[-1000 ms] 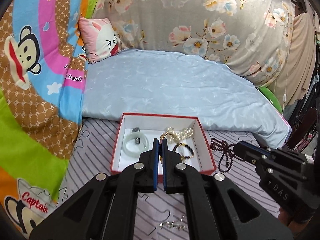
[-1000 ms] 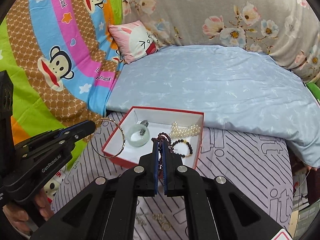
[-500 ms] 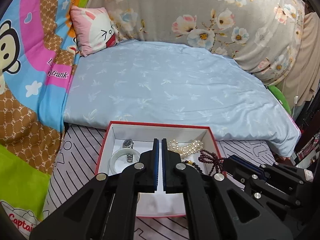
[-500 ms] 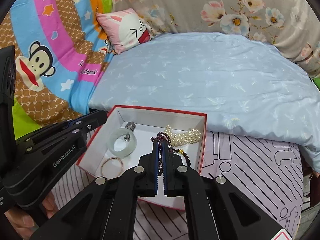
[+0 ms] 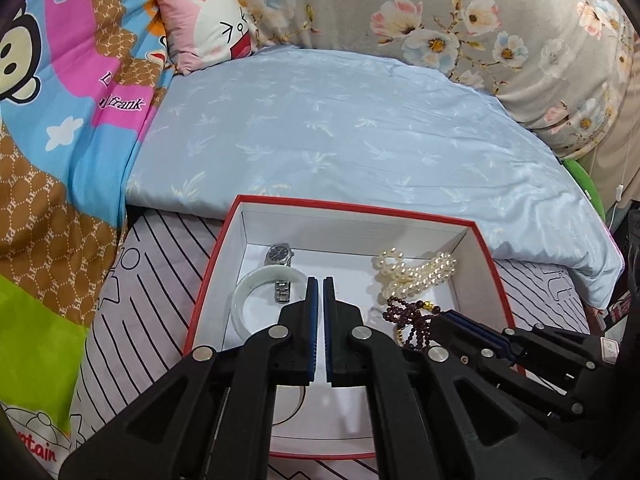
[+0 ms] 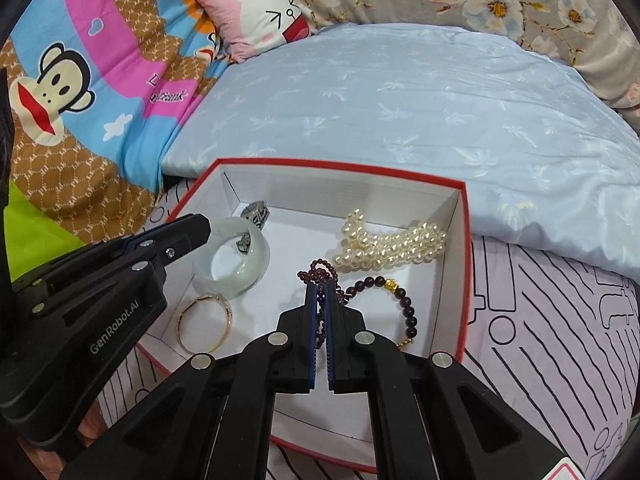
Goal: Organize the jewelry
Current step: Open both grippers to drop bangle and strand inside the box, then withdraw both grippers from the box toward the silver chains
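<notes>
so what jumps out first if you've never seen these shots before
The red-rimmed white box on the striped sheet, with both black grippers reaching over it. The right gripper is shut on a dark red bead strand above the box floor; pearls lie at the back right, a pale jade bangle at the left, beside the shut left gripper.

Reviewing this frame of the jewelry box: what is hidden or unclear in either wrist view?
- Left wrist view: the gold bangle is almost wholly hidden behind the left claw; only a thin arc shows beneath it.
- Right wrist view: the watch is mostly covered by the jade bangle; its dial is unreadable.
- Both views: the near wall of the red box is blocked by claw bodies.
- Right wrist view: the dark bead string runs between the right claw pads; its lower length is hidden.
</notes>
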`<state>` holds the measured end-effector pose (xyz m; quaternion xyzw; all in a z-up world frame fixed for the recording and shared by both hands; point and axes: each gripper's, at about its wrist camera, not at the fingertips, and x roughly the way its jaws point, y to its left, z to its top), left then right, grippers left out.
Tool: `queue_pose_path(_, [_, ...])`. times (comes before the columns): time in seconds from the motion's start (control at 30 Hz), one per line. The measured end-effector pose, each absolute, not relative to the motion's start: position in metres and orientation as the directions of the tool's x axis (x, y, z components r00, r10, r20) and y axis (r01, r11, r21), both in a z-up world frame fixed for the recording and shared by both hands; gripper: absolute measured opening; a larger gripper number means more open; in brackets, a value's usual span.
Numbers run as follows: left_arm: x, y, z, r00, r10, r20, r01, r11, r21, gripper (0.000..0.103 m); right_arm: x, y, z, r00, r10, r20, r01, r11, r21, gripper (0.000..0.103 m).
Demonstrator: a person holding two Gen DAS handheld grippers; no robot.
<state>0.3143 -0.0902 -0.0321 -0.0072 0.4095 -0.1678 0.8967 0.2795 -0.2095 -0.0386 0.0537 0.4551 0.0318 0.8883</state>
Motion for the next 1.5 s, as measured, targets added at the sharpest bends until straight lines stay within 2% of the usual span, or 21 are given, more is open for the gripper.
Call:
queue_pose_path(0.17, [0.317, -0.087, -0.038, 0.604, -0.292, -0.741, 0.283, 0.948, -0.143, 0.002, 0.278, -0.208, -0.046, 0.581, 0.088, -0.809, -0.001, 0.994, 0.108, 0.01])
queue_pose_path(0.27, [0.317, -0.087, -0.041, 0.6, -0.286, -0.747, 0.275, 0.951, -0.143, 0.004, 0.275, -0.209, -0.047, 0.583, 0.081, -0.809, 0.009, 0.994, 0.106, 0.019])
queue_pose_path(0.3, [0.317, -0.087, -0.042, 0.599, -0.284, -0.748, 0.273, 0.951, -0.142, 0.007, 0.273, -0.21, -0.047, 0.587, 0.076, -0.806, 0.014, 0.994, 0.104, 0.025])
queue_pose_path(0.37, [0.316, -0.086, -0.042, 0.607, -0.269, -0.748, 0.263, 0.956, -0.131, 0.028, 0.27, -0.21, -0.045, 0.594, 0.064, -0.802, 0.019, 0.995, 0.093, 0.027])
queue_pose_path(0.43, [0.314, -0.085, -0.041, 0.617, -0.259, -0.743, 0.252, 0.96, -0.125, 0.037, 0.268, -0.211, -0.043, 0.597, 0.064, -0.799, 0.023, 0.995, 0.097, 0.031])
queue_pose_path(0.7, [0.303, -0.082, -0.033, 0.629, -0.245, -0.738, 0.247, 0.963, -0.109, 0.047, 0.246, -0.217, -0.029, 0.622, 0.055, -0.781, 0.045, 0.993, 0.106, 0.039])
queue_pose_path(0.77, [0.297, -0.08, -0.03, 0.633, -0.242, -0.735, 0.245, 0.964, -0.107, 0.053, 0.239, -0.218, -0.023, 0.63, 0.045, -0.775, 0.05, 0.994, 0.098, 0.041])
queue_pose_path(0.9, [0.283, -0.079, -0.025, 0.636, -0.242, -0.733, 0.253, 0.962, -0.099, 0.054, 0.221, -0.219, -0.011, 0.647, 0.028, -0.762, 0.057, 0.995, 0.084, 0.046])
queue_pose_path(1.0, [0.27, -0.077, -0.019, 0.645, -0.237, -0.726, 0.247, 0.964, -0.096, 0.066, 0.206, -0.221, -0.004, 0.659, 0.022, -0.752, 0.066, 0.994, 0.087, 0.048])
queue_pose_path(1.2, [0.251, -0.072, -0.013, 0.649, -0.241, -0.722, 0.254, 0.963, -0.093, 0.067, 0.182, -0.224, 0.005, 0.669, 0.016, -0.743, 0.081, 0.992, 0.093, 0.048])
queue_pose_path(1.27, [0.245, -0.068, -0.012, 0.648, -0.238, -0.723, 0.25, 0.964, -0.094, 0.071, 0.173, -0.225, 0.006, 0.668, 0.01, -0.744, 0.086, 0.992, 0.09, 0.048])
queue_pose_path(1.5, [0.217, -0.042, -0.009, 0.649, -0.231, -0.725, 0.224, 0.969, -0.107, 0.071, 0.136, -0.232, 0.0, 0.651, 0.01, -0.759, 0.1, 0.99, 0.098, 0.048])
